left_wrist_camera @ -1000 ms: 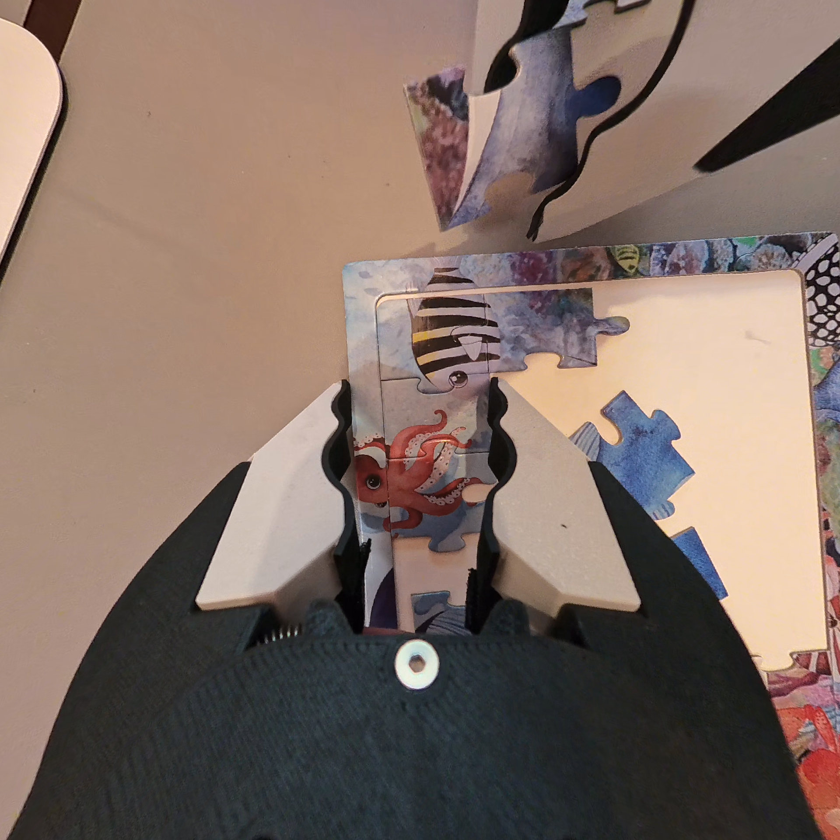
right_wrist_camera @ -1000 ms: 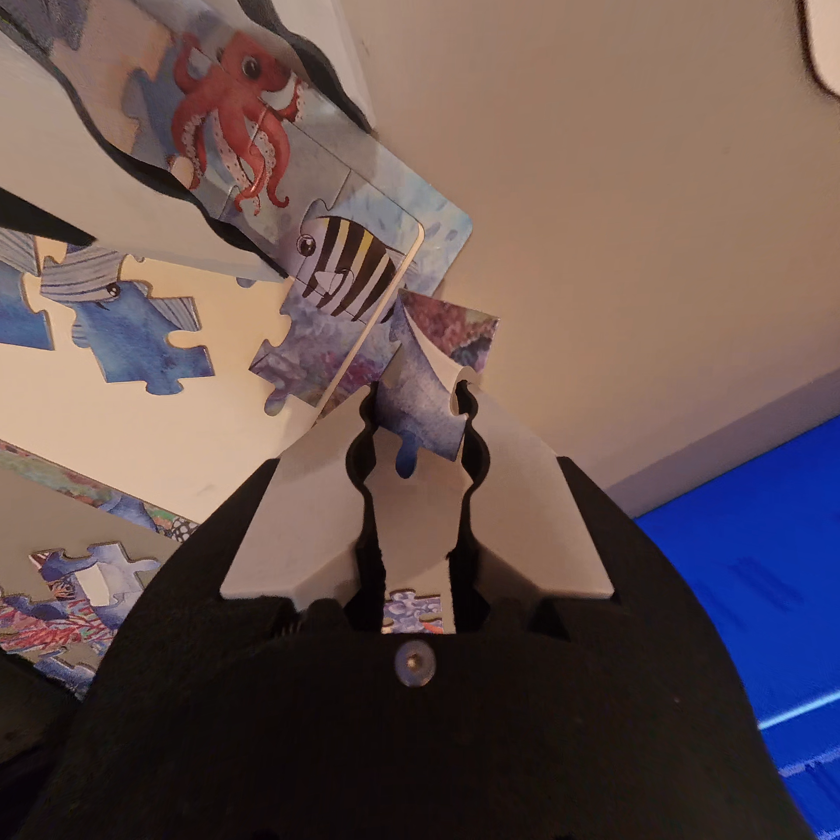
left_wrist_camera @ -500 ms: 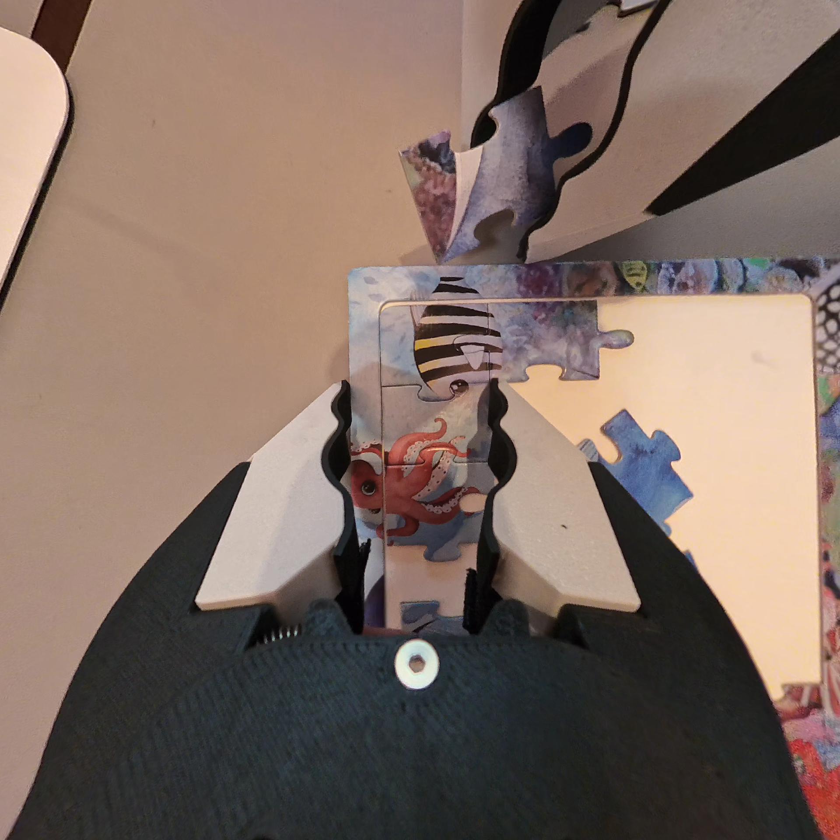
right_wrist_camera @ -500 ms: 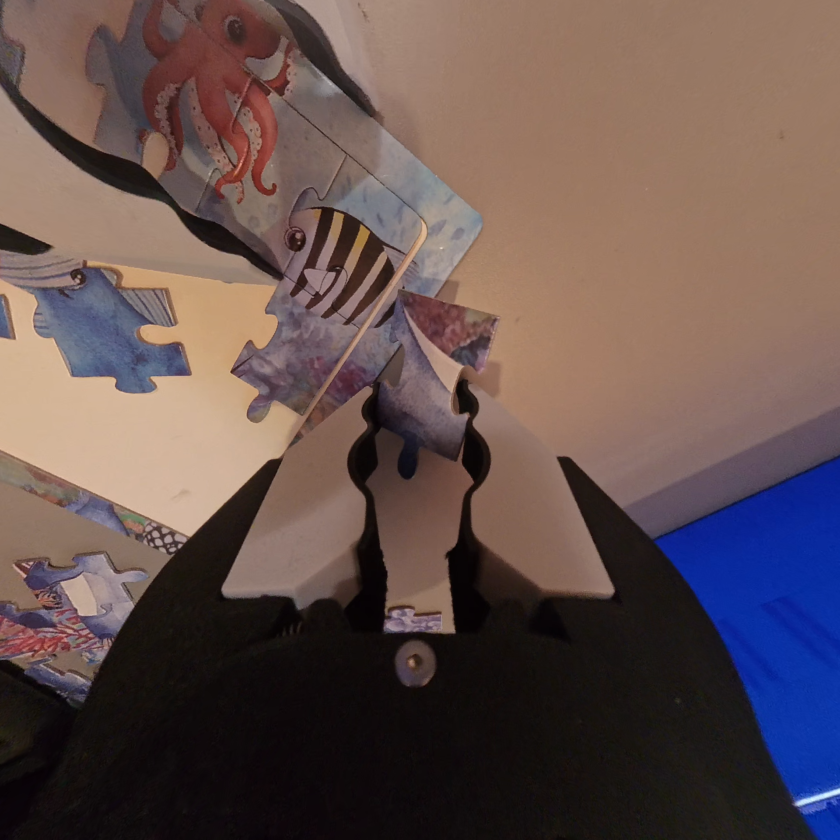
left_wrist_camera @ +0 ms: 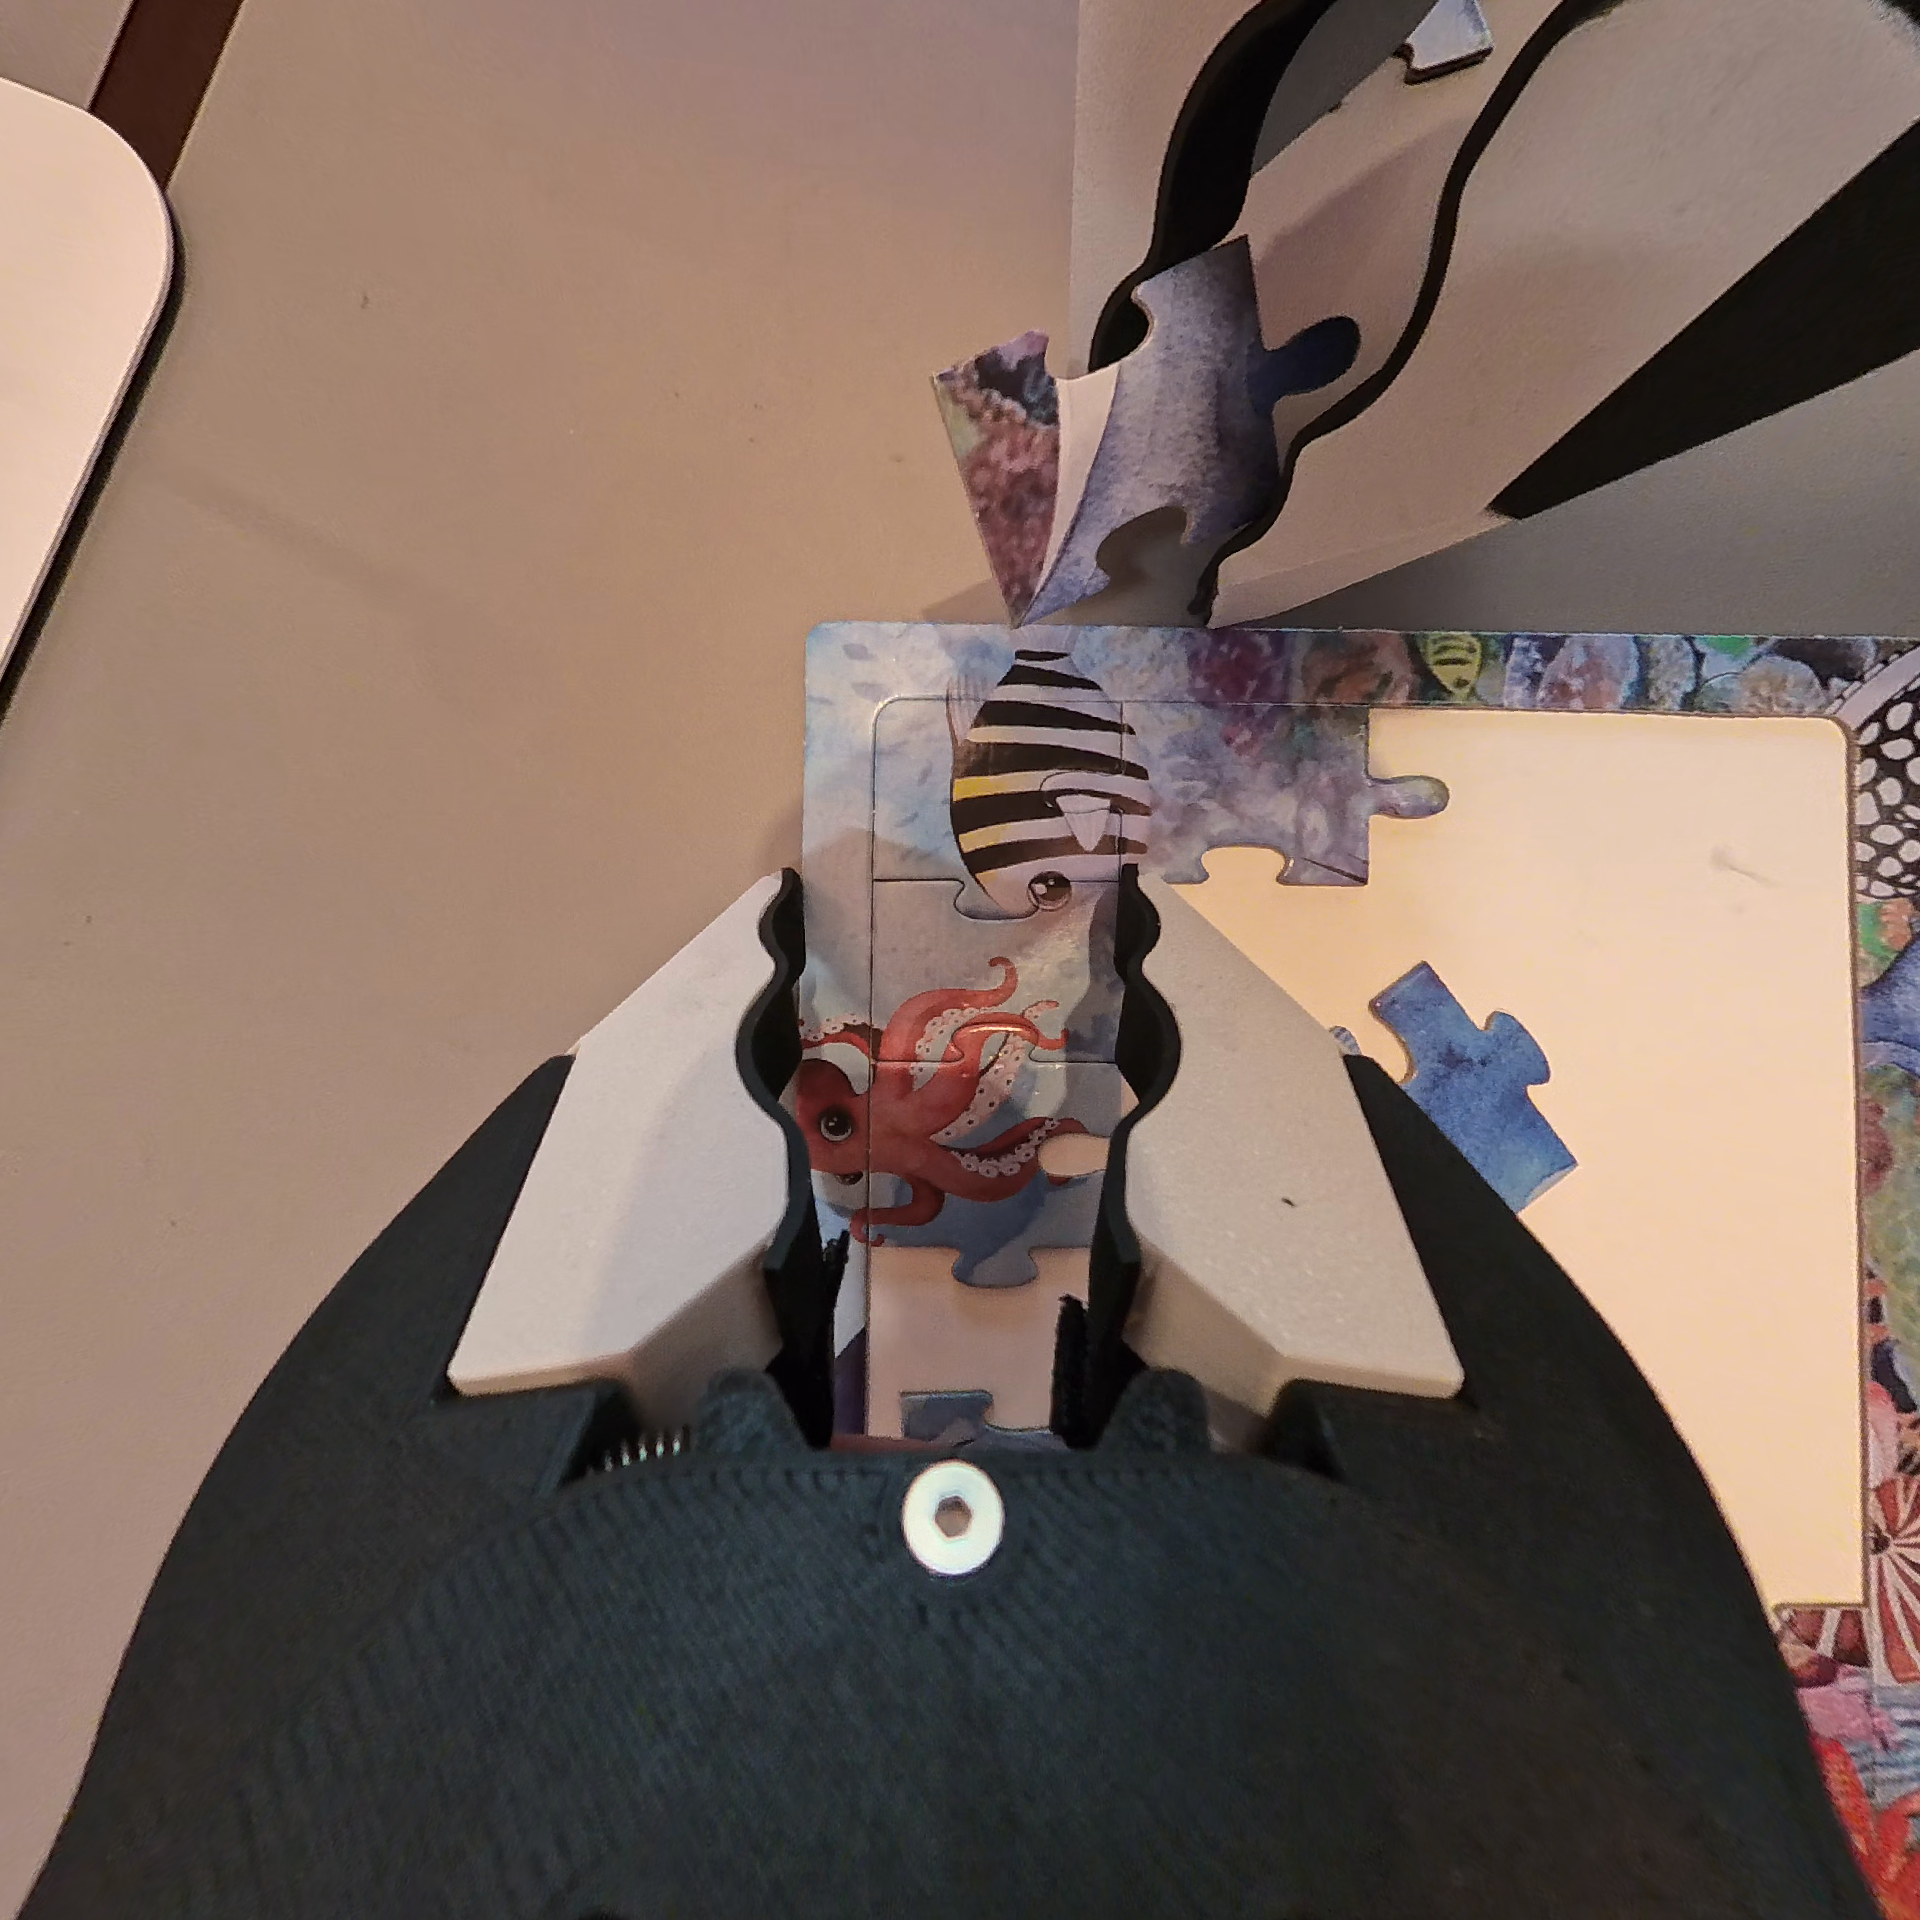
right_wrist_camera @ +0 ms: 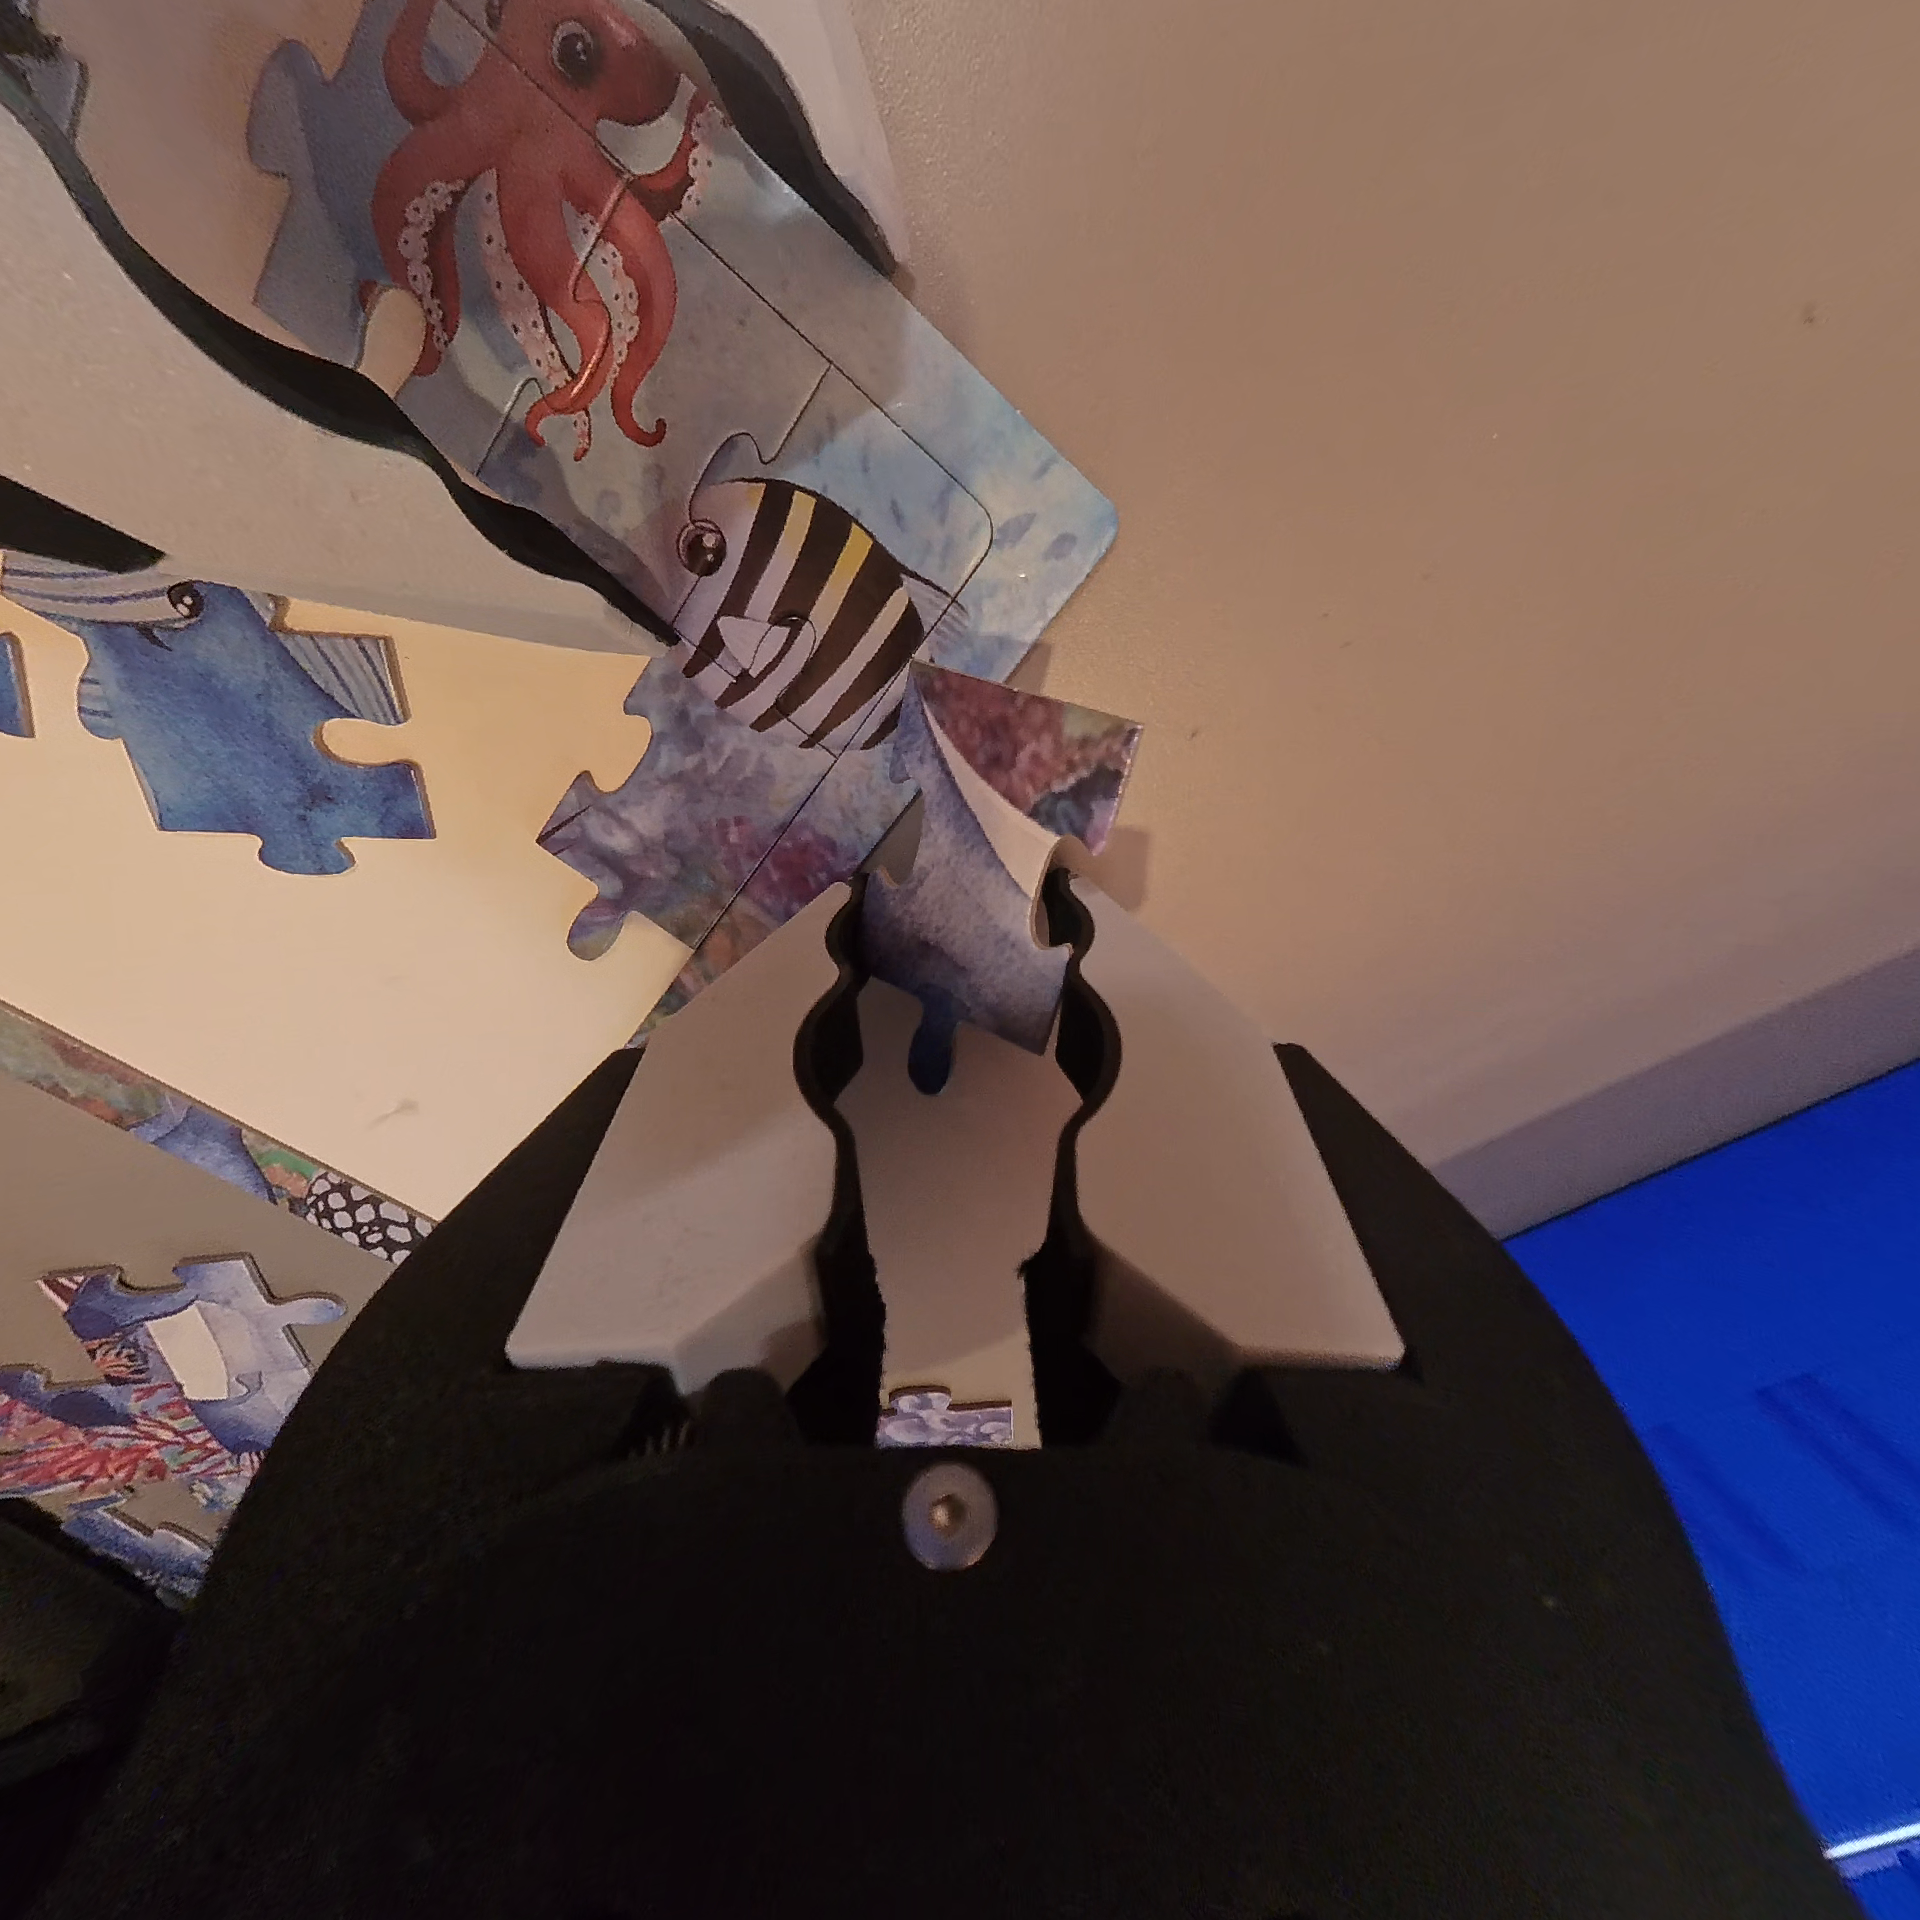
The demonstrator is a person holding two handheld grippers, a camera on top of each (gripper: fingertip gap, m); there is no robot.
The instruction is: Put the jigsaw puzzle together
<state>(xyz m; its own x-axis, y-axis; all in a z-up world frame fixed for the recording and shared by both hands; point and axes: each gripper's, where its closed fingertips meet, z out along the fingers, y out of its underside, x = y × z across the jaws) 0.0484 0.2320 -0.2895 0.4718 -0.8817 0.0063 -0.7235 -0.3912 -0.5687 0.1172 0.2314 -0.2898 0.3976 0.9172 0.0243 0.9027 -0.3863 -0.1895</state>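
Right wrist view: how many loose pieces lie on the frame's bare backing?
2. A blue whale piece lies near the fitted coral piece; another blue piece is cut off by the picture's left edge. More may be hidden under the left gripper.

From the left wrist we are looking steeply down, close above the puzzle tray (left_wrist_camera: 842,665) corner. From the right wrist we are facing that same corner from the far side, also close. Both views are sharing the striped fish (left_wrist_camera: 1049,800) (right_wrist_camera: 810,634) and the octopus (left_wrist_camera: 935,1112) (right_wrist_camera: 530,208).
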